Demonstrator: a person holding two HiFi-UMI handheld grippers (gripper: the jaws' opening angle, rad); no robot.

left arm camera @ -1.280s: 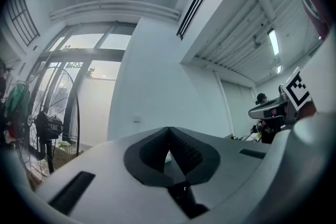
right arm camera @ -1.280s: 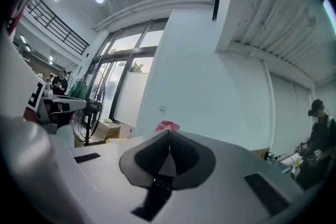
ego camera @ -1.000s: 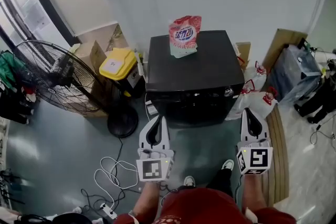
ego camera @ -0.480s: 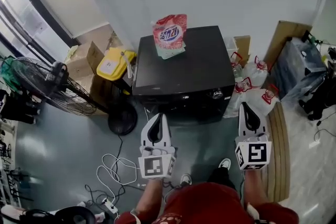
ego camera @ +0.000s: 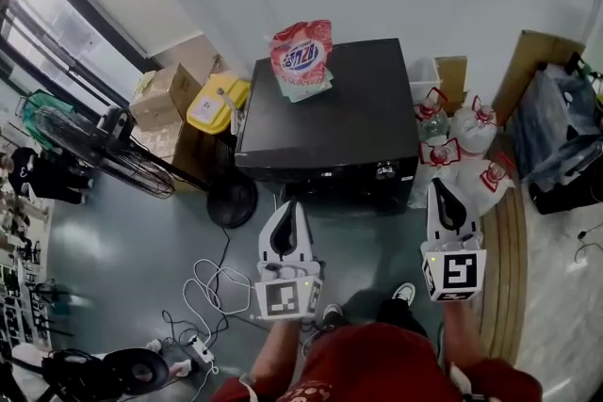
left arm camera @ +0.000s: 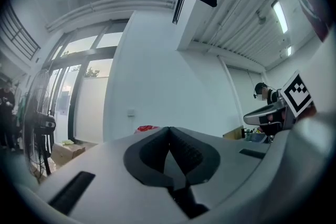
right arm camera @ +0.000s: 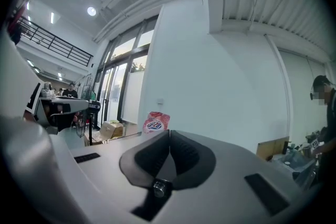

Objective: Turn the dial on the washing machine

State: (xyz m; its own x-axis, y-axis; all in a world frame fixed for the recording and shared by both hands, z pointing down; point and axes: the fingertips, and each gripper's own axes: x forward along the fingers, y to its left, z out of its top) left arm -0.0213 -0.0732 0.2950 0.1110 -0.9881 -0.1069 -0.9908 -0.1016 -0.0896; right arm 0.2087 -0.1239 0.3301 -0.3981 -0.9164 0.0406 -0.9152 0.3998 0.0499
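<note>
The washing machine (ego camera: 350, 99) is a black, box-shaped unit standing upright on the grey floor, its back close to the white wall. In the head view it sits just above centre, toward 12 o'clock, with its flat, slightly glossy top seen from above and its front turned toward 6 o'clock. A narrow dark control strip runs along the upper edge of that front. The dial (ego camera: 384, 171) is a small, round, silvery knob near the right end of the strip, at about 5 o'clock from the middle of the top. Its setting is too small to read.
</note>
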